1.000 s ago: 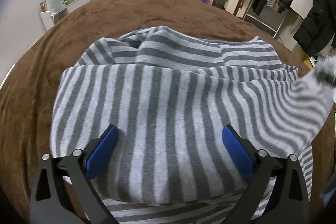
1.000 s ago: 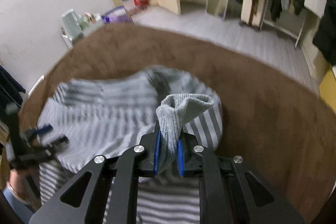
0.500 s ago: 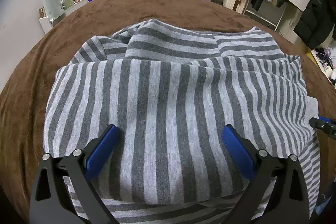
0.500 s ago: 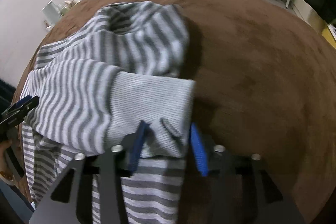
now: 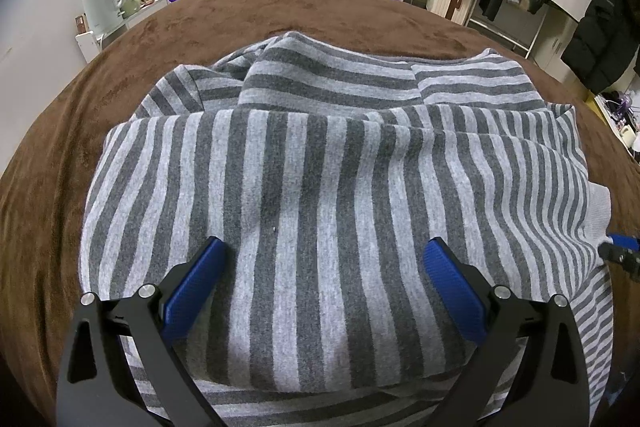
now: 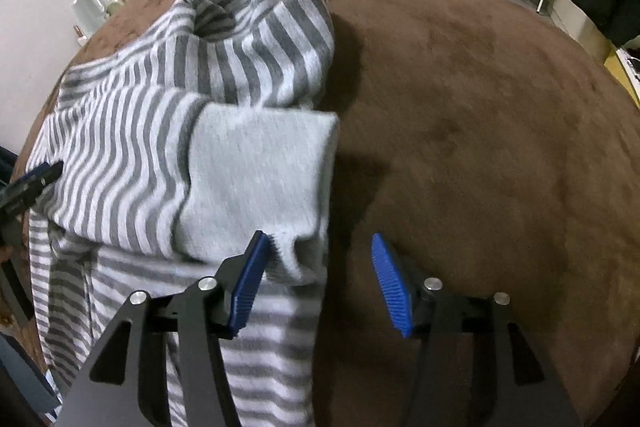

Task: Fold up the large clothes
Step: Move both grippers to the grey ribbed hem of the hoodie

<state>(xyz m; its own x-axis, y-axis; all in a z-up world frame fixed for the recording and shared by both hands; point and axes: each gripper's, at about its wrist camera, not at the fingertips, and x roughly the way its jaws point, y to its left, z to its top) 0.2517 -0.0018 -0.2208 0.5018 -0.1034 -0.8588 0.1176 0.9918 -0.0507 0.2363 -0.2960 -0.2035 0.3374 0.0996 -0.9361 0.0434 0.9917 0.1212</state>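
The striped sweater (image 5: 320,195) lies on the brown blanket (image 6: 480,87), nearer its left edge, one sleeve folded across the body. The right gripper (image 6: 316,283) is opening, the plain cuff (image 6: 260,179) loose between its jaws. The left gripper (image 5: 324,279) hangs wide open over the body, holding nothing. Next, I judge: clear the cuff, then take the hem for a crosswise fold.

right gripper (image 6: 318,267) opening, cuff (image 6: 260,179) released — lowered
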